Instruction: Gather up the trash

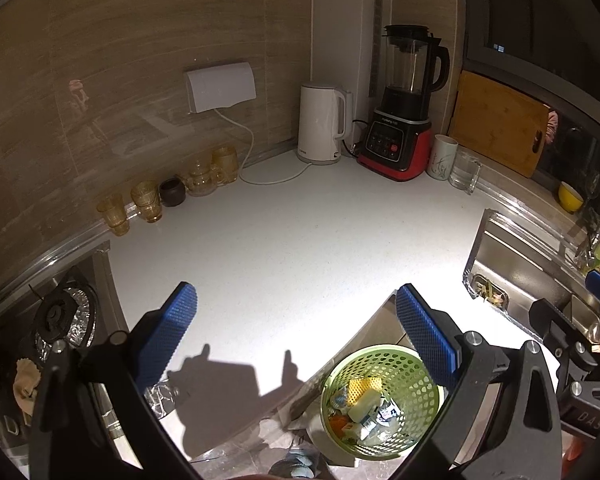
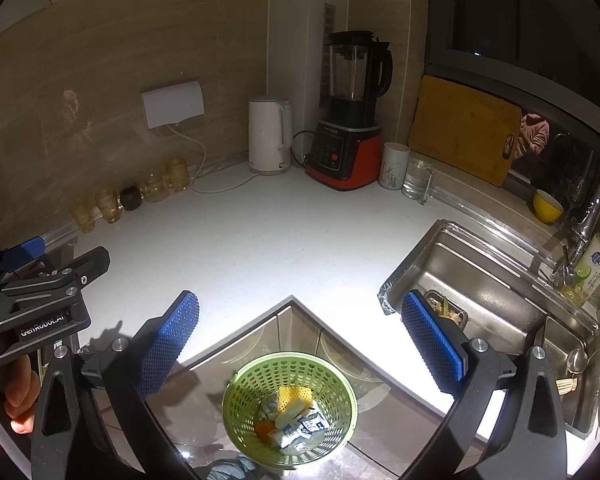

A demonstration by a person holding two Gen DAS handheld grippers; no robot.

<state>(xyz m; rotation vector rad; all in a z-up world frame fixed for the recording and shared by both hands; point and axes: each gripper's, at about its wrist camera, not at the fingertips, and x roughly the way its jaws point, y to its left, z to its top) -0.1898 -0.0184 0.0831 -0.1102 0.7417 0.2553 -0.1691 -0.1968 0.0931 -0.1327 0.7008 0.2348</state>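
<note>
Corner kitchen, dim overall — white countertop [image 2: 260,232] brightly lit near its front edge. Beige streaked wall tiles [image 1: 140,60] behind, with a white socket cover [image 1: 220,86] mounted. Stainless sink [image 2: 480,280] set at right; dark window [image 2: 520,12] above it. Glossy tiled floor [image 2: 380,432] below — reflective.

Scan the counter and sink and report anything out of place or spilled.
Nothing spilled on the counter. One oddity: food scraps sit in the sink strainer, not in the green basket that holds the trash.
</note>
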